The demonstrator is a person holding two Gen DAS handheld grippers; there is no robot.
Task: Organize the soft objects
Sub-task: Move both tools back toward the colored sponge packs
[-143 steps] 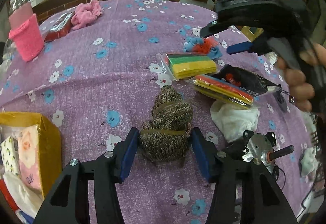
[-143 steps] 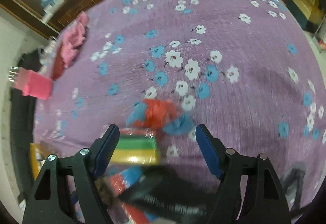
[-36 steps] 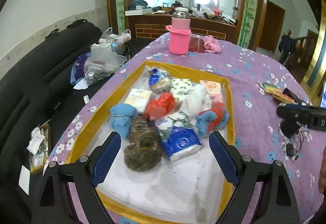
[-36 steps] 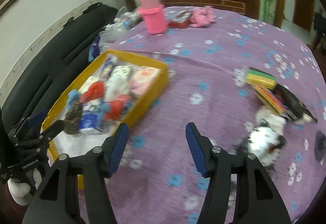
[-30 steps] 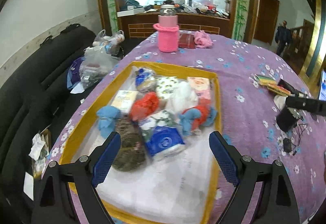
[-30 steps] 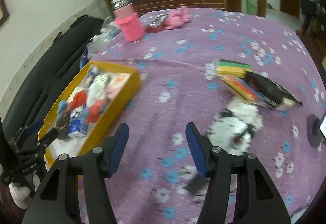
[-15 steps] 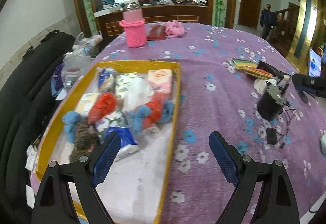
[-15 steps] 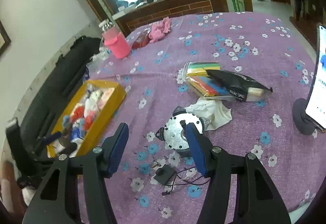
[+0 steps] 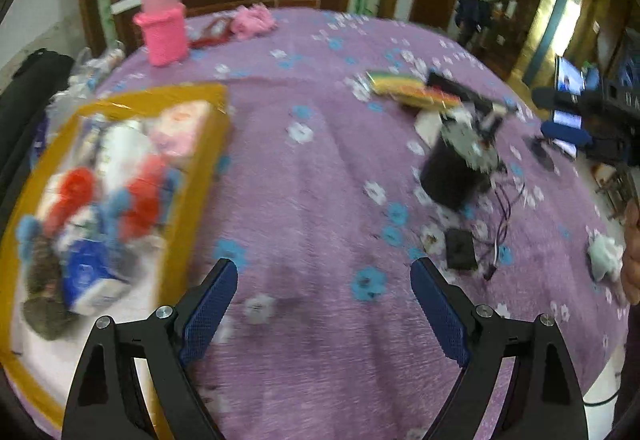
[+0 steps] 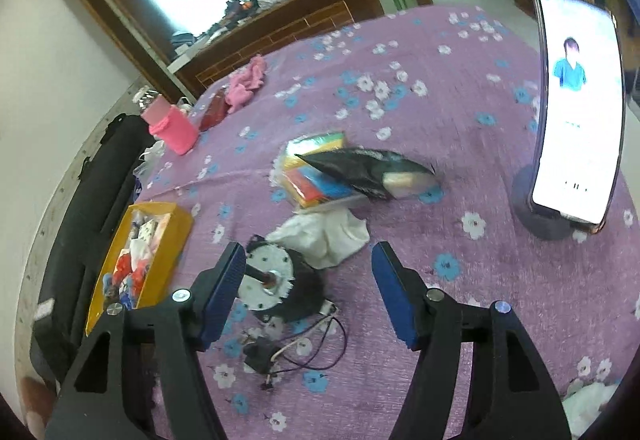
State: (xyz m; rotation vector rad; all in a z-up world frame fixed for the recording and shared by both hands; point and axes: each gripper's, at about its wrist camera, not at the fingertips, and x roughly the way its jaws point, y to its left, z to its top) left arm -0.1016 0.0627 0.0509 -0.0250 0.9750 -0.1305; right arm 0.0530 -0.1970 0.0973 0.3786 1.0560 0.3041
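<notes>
Opening my right claw, nothing pinched; white cloth just ahead, nearer than spread, empty left claw.

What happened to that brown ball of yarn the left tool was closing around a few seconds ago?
It now lies in the yellow box, near the brown yarn corner. The left tool is open and empty over the tablecloth. The colourful sponge packs and white cloth stayed put.
</notes>
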